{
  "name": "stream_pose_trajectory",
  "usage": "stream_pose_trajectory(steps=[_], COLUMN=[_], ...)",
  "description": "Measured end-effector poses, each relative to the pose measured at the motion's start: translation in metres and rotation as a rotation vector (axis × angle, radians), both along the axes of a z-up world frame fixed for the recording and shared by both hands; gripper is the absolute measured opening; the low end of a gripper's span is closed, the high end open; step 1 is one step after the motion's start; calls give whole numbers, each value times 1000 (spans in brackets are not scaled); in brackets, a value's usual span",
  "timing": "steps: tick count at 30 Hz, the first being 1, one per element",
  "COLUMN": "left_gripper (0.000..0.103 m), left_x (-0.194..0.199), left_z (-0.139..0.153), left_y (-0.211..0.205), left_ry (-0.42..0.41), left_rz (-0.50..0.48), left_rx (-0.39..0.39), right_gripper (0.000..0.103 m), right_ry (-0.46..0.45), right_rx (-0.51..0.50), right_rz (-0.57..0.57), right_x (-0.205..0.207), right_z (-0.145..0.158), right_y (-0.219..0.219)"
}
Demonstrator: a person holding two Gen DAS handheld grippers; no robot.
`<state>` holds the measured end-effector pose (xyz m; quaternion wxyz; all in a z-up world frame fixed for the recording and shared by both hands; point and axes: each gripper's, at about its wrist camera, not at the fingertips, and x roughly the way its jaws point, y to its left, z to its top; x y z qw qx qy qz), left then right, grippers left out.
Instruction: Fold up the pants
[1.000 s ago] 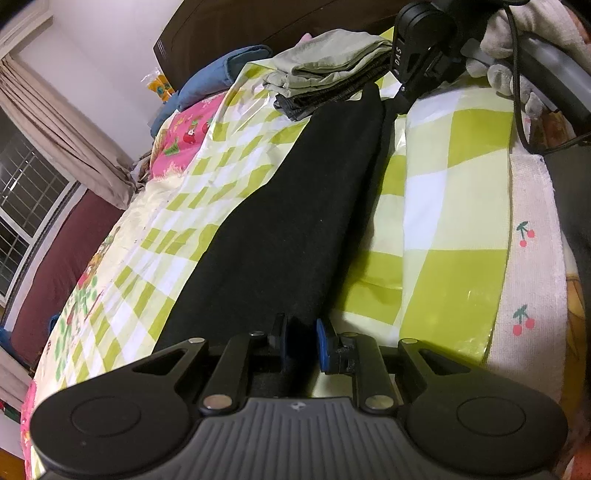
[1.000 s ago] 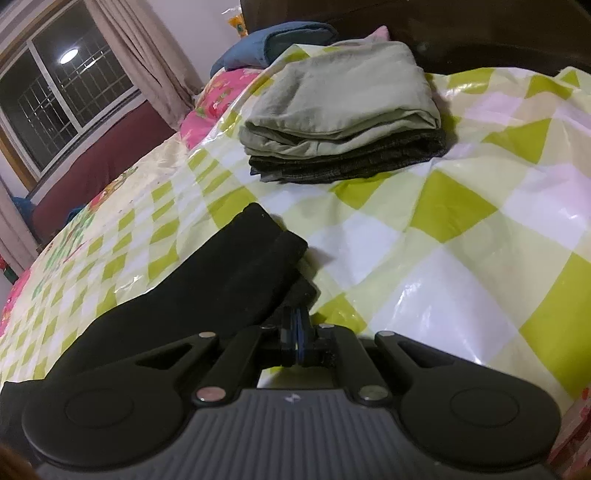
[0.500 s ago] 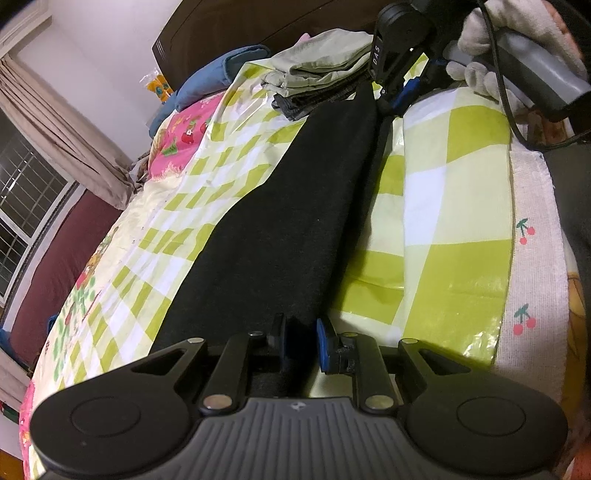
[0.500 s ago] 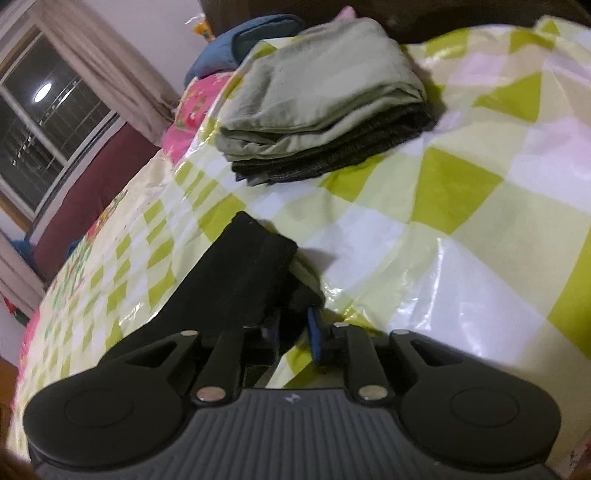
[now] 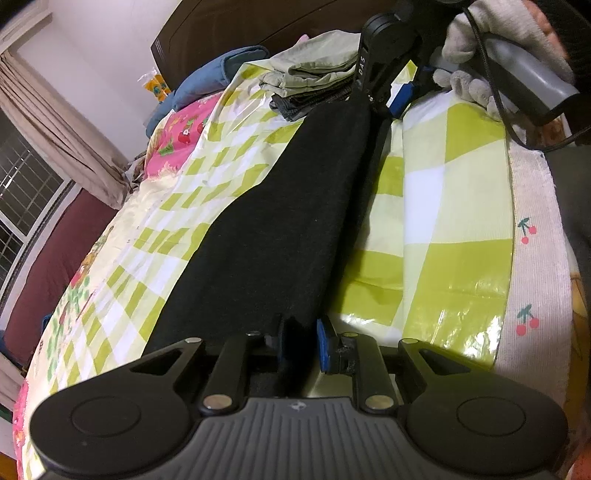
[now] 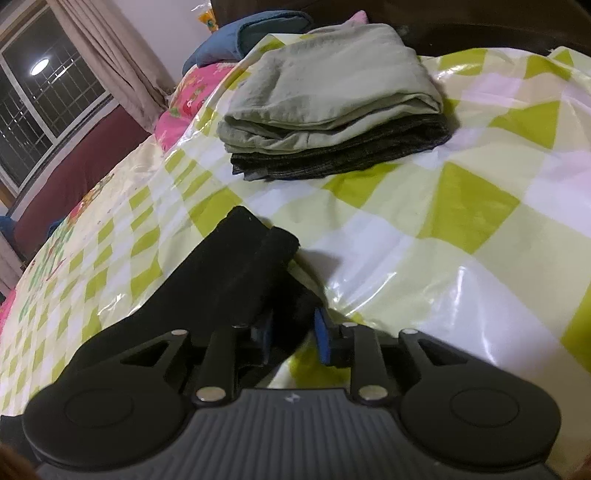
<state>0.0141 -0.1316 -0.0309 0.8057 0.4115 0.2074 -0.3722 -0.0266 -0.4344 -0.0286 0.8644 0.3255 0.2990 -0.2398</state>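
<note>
So the long black fabric pants [image 5: 280, 229] are lying folded lengthwise into a narrow strip on the bed, on top of a shiny green-and-white checked plastic sheet [image 5: 454, 206] that's covering it. Going left to right: off to the left there's the barred window and beige curtain [image 5: 55, 125], then the pink cartoon-print bedsheet [image 5: 177, 147] poking out from under the plastic. The left gripper [image 5: 301, 341] is pinching one end of the pants, its blue-padded fingers [image 5: 324, 347] pressed onto a bunch of the black cloth. At the far end of the strip, the right gripper [image 6: 293, 332] is letting go: its fingers are spreading right now, with the pants' edge sitting loose between them and no longer squeezed. Just past that end, a stack of already folded clothes [image 6: 332, 107], pale green on top of dark grey, is sitting near the dark wooden headboard [image 5: 258, 26].

What I'd be worrying about: that plastic is slick, so with only one end gripped, any tug from the left could be sliding the whole strip and undoing the lengthwise fold. Also the released end looks a bit rumpled, so folding it over as is might be baking in a crooked edge. And the cloth might be snagging on the opening fingers as they pull away.
</note>
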Motion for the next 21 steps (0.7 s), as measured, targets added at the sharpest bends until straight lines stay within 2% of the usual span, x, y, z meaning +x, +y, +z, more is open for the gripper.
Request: stream_pose_trajectory(steps=[2,4,6,9,12,14,18,21], left_gripper=[36,36,36,36,36,36,36,36], left_x=[1,1,1,2,4,4,3,3], left_z=[-1,-2,-2,-3,-5,-6,-5,-5], left_y=[0,-1,-2,-3,-3,-4,-3,-3], left_ry=[3,0,6,5,5,2,3,5], left_rz=[-2,-4,-1,-6,-6,-7,-5,-5], left_rx=[-5,-4,-7,-9,-13,-13,-15,-16], right_gripper=[29,29,28,23,24,21,7,5], right_ry=[-13,-75,-108,-37,-46,-53,-89,-139], right_rx=[20,75,81,104,126,136,164,202], right_rz=[-1,-11,16,28,23,11,-2,-16], right_x=[-2,-8,-11,-14,-15,-7,1,-8], right_z=[-1,3,7,2,0,-4,-13,-14], right_y=[-2,-6,-1,7,9,6,-2,-8])
